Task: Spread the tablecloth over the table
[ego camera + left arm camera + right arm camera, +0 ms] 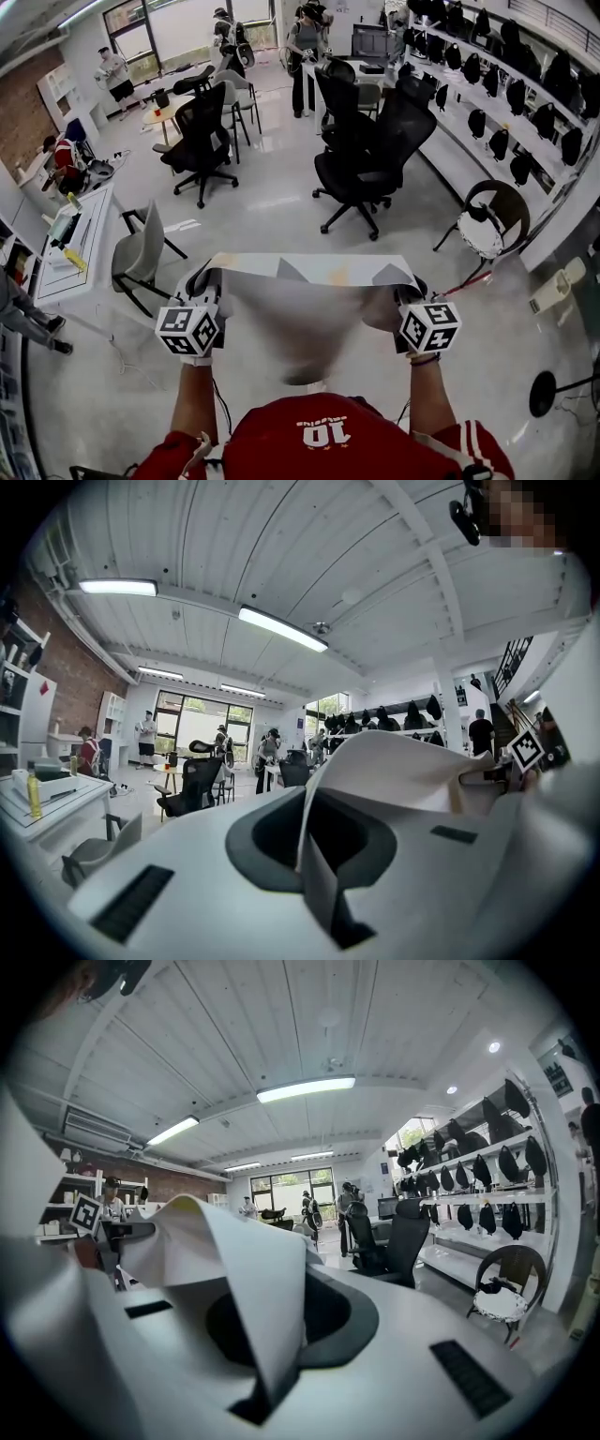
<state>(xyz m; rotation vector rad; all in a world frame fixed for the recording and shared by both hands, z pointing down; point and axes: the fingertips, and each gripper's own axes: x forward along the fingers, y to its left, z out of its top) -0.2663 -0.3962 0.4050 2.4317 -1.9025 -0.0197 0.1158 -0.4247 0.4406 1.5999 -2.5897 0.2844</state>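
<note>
A white tablecloth (309, 295) with grey and pale yellow patches along its top edge hangs stretched between my two grippers, above the floor in front of me. My left gripper (202, 281) is shut on the cloth's left corner, and my right gripper (412, 283) is shut on its right corner. In the left gripper view the cloth (403, 761) rises out of the closed jaws of the left gripper (314, 855) and runs off to the right. In the right gripper view the cloth (225, 1251) comes up from the right gripper (272, 1335) and folds away to the left.
A white table (89, 248) with small items stands at the left, a grey chair (141, 253) beside it. Black office chairs (366, 159) stand ahead. A long shelf (506, 122) with dark objects runs along the right, near a round-backed chair (487, 220). People stand at the far end.
</note>
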